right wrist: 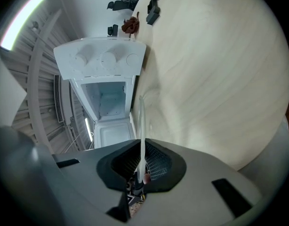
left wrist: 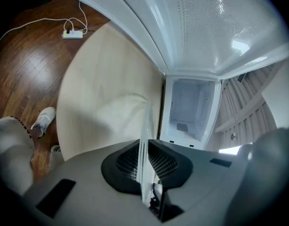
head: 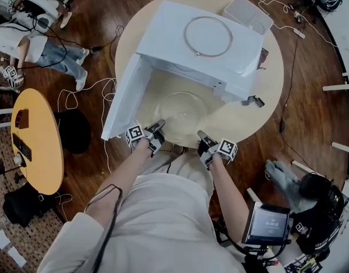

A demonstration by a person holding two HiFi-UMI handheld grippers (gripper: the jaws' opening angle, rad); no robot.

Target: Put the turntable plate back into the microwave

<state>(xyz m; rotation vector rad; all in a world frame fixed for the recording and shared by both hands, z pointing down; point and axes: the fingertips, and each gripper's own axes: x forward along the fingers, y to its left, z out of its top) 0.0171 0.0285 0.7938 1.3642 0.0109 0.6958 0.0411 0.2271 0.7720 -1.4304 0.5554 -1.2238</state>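
The clear glass turntable plate (head: 183, 110) hovers over the round table (head: 251, 115), just in front of the open white microwave (head: 203, 44). My left gripper (head: 157, 131) is shut on the plate's near left rim and my right gripper (head: 204, 141) on its near right rim. In the left gripper view the plate (left wrist: 145, 135) shows edge-on between the pads of the left gripper (left wrist: 144, 166), with the empty cavity (left wrist: 191, 109) ahead. In the right gripper view the plate (right wrist: 142, 126) is likewise pinched by the right gripper (right wrist: 142, 166), facing the cavity (right wrist: 109, 100).
The microwave door (head: 124, 98) stands swung open to the left. A roller ring (head: 207, 36) lies on the microwave's top. A white box (head: 248, 14) sits behind it and a small black object (head: 254, 101) to its right. On the floor is a power strip (left wrist: 72, 33).
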